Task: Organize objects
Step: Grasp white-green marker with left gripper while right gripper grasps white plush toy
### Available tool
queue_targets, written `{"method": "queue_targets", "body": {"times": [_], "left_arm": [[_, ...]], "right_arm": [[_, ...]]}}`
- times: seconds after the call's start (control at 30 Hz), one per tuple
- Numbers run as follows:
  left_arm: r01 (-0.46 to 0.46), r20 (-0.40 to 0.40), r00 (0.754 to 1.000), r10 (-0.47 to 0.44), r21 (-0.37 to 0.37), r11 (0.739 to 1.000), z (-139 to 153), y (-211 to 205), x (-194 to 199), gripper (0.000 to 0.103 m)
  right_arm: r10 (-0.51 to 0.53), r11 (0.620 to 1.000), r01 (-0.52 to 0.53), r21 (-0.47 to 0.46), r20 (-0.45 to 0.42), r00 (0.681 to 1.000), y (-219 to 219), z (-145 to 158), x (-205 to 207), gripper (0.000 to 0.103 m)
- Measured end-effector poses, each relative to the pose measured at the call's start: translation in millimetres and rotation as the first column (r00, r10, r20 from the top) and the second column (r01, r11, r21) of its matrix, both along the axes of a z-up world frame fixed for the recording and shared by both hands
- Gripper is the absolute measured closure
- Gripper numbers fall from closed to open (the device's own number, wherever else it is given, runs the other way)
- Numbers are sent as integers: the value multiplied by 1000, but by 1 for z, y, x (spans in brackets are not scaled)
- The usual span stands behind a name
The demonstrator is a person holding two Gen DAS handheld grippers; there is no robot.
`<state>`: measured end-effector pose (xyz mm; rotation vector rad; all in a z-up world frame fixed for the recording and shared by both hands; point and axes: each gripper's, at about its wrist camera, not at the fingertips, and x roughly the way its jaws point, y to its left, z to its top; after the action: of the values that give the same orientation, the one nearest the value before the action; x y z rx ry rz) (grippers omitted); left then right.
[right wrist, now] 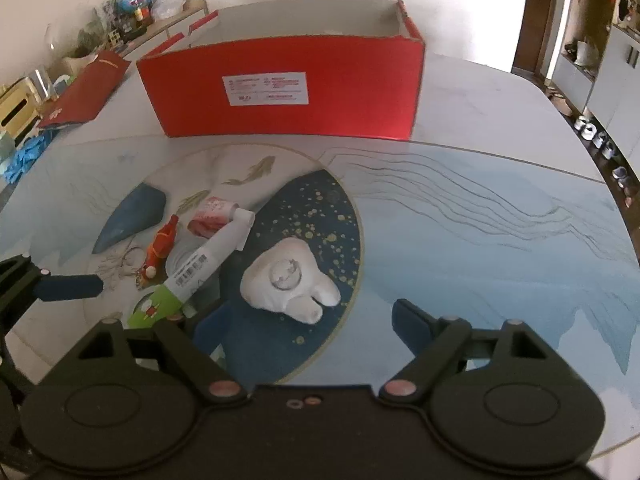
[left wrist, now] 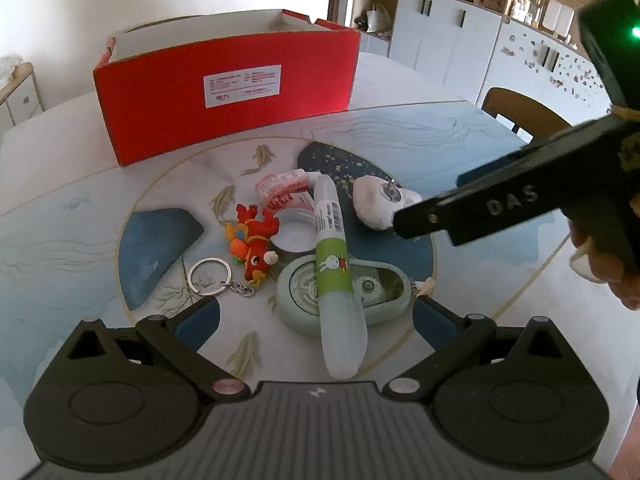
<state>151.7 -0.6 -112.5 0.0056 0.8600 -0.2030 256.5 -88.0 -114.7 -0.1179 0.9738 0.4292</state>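
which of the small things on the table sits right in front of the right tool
The white tooth-shaped figure, alone on the dark blue patch. The tube, keychain and tape dispenser cluster off to its left.

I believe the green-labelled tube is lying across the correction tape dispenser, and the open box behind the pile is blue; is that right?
Only the colour is wrong. The green-labelled tube does lie across the correction tape dispenser, but the open box behind the pile is red, as the left wrist view shows.

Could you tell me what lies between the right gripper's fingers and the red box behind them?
The white plush toy, then bare patterned tabletop up to the red box, seen in the right wrist view.
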Motion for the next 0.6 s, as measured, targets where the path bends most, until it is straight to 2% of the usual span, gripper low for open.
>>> {"method": "queue_targets", "body": {"times": [0.3,0.53,0.6], "left_arm": [[9,-5,1000,-9,-7,1000,-1,2,-5,1],[42,20,999,-42,-1,999,2,-3,-10,11],[45,28,999,-45,-1,999,3,-3,-11,23]], "right_arm": [[26,1000,-26,-13,-15,1000,14,-8,7,21],[30,999,-31,-12,-29,999,20,-10,9,25],[28,1000,-28,-3,-35,999,21,-11,9,26]]}}
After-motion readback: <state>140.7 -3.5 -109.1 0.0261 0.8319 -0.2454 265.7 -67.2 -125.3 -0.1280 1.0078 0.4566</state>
